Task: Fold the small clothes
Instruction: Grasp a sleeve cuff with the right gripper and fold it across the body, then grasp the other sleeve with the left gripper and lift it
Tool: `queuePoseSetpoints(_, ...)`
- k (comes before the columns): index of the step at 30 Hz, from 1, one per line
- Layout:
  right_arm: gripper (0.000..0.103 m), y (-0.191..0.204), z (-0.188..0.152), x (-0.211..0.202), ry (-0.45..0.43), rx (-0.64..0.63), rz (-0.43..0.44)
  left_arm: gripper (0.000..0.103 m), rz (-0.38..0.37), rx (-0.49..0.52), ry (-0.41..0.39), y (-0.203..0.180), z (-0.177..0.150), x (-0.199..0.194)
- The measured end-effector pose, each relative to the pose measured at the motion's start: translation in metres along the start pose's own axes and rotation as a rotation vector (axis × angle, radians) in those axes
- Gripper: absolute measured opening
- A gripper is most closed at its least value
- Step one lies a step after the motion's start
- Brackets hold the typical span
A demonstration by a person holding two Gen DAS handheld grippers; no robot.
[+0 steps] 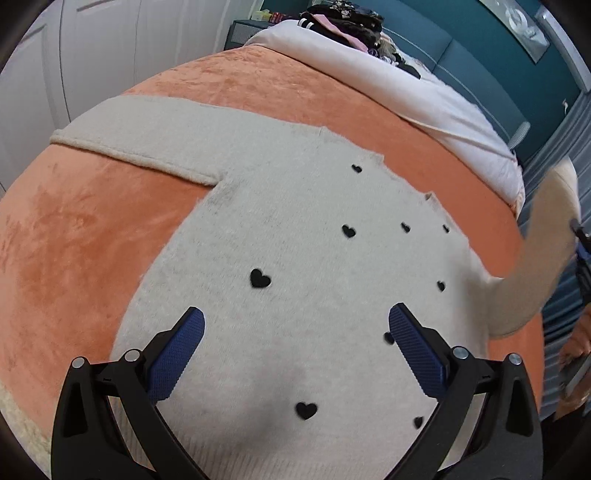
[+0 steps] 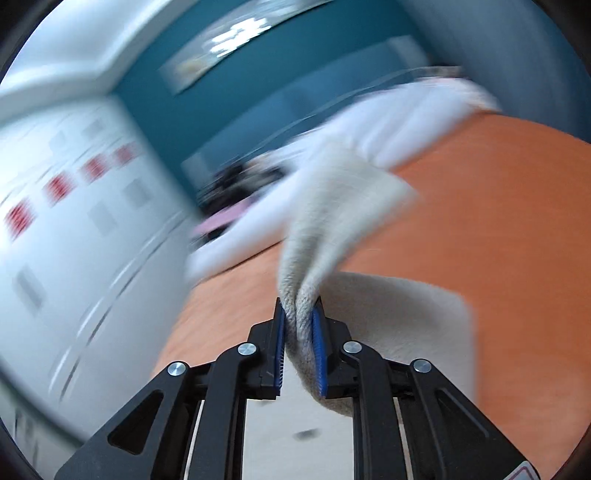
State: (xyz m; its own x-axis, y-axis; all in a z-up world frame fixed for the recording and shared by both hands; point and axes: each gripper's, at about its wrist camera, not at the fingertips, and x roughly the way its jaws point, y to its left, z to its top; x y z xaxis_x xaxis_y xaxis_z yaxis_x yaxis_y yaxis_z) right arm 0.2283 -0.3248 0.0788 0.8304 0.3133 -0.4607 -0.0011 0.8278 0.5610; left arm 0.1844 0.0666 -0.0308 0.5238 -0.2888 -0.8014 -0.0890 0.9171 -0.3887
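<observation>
A cream knit sweater (image 1: 280, 229) with small black hearts lies flat on an orange blanket (image 1: 66, 236) on a bed. Its left sleeve (image 1: 122, 140) stretches out to the left. My left gripper (image 1: 295, 321) is open and hovers just above the sweater's body, empty. My right gripper (image 2: 298, 314) is shut on the sweater's right sleeve (image 2: 332, 206) and holds it lifted off the bed; the right wrist view is motion-blurred. That lifted sleeve shows at the right edge of the left wrist view (image 1: 543, 251).
A white duvet (image 1: 424, 99) lies beyond the orange blanket, with a pile of dark and pink clothes (image 1: 347, 22) at the far end. A teal wall (image 1: 491, 74) is behind. White wardrobe doors (image 1: 92, 55) stand to the left.
</observation>
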Motion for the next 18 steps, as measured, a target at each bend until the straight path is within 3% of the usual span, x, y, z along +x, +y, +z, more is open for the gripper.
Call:
queuePoseSetpoints(2,0.044,0.036,-0.037,0.056,0.108,-0.061,0.028,0.098,-0.082,-0.05,0.002,0.0,0.015,0.006)
queuePoseSetpoints(5,0.045,0.03,-0.092,0.109,0.273,-0.002,-0.102,0.098,-0.146,-0.095,0.023,-0.002,0.037,0.03)
queuePoseSetpoints(7,0.045,0.009,-0.117,0.091,0.271,0.084,-0.152,0.098,-0.191,-0.13,0.062,-0.001,0.052,0.057)
queuePoseSetpoints(11,0.059,-0.058,-0.134,0.016,0.216,0.23,-0.245,0.098,-0.221,-0.229,0.161,0.006,0.061,0.116)
queuePoseSetpoints(13,0.059,-0.092,-0.139,-0.001,0.236,0.303,-0.261,0.098,-0.23,-0.319,0.2,0.012,0.057,0.143)
queuePoseSetpoints(16,0.059,-0.124,-0.146,0.005,0.244,0.411,-0.263,0.098,-0.207,-0.394,0.15,0.011,0.054,0.15)
queuePoseSetpoints(18,0.058,-0.143,-0.144,0.023,0.235,0.486,-0.268,0.071,-0.212,-0.379,0.103,-0.001,0.06,0.145)
